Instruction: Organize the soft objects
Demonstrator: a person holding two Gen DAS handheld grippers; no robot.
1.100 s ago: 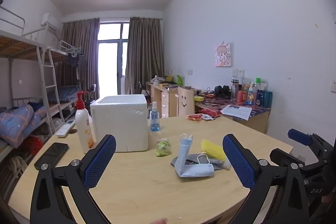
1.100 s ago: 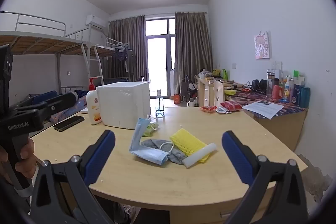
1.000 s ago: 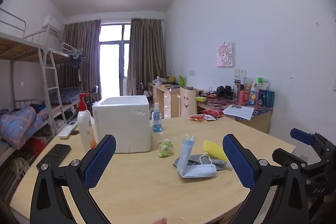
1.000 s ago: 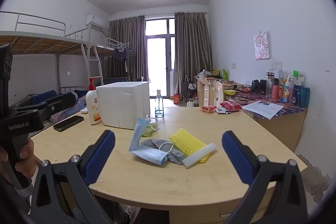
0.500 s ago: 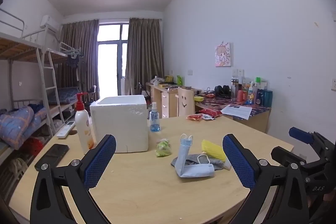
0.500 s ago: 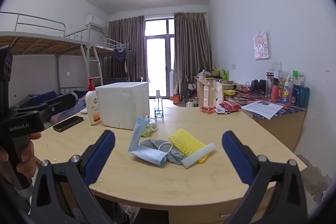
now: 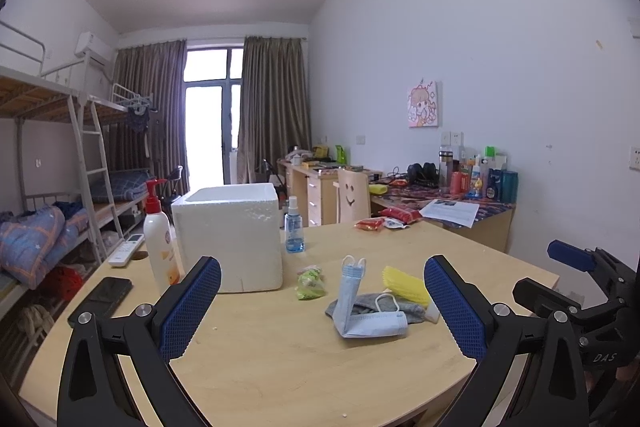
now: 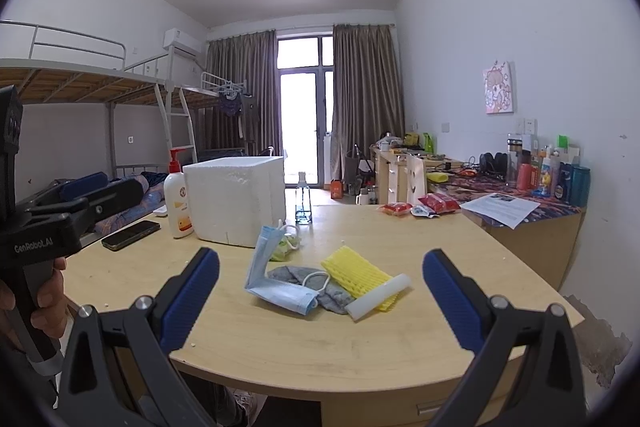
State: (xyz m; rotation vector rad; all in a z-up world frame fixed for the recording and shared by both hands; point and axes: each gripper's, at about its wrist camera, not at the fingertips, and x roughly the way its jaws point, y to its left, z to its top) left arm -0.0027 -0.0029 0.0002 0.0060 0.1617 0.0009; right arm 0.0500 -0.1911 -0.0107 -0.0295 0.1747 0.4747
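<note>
While both tools hover above the near edge of the wooden table (image 7: 280,355), nothing is held: the left gripper (image 7: 322,309) has its jaws wide open, and the right gripper (image 8: 320,301) has its jaws wide open too. Between the blue pads, a small pile of soft things lies on the table. A light blue face mask (image 8: 276,283) is folded so that one half stands up, and it rests on a grey cloth (image 8: 296,277). Just to the right, touching the cloth, a yellow foam net (image 8: 354,275) lies with a white foam piece (image 8: 378,297) on its near end. Behind the mask there is a small green packet (image 7: 309,281). Farther left stands a white foam box (image 7: 230,235), open at the top, with a lotion bottle (image 7: 160,247) beside it and a black phone (image 7: 102,299) near the left edge. A hand (image 8: 40,301) holds the left tool's handle.
</note>
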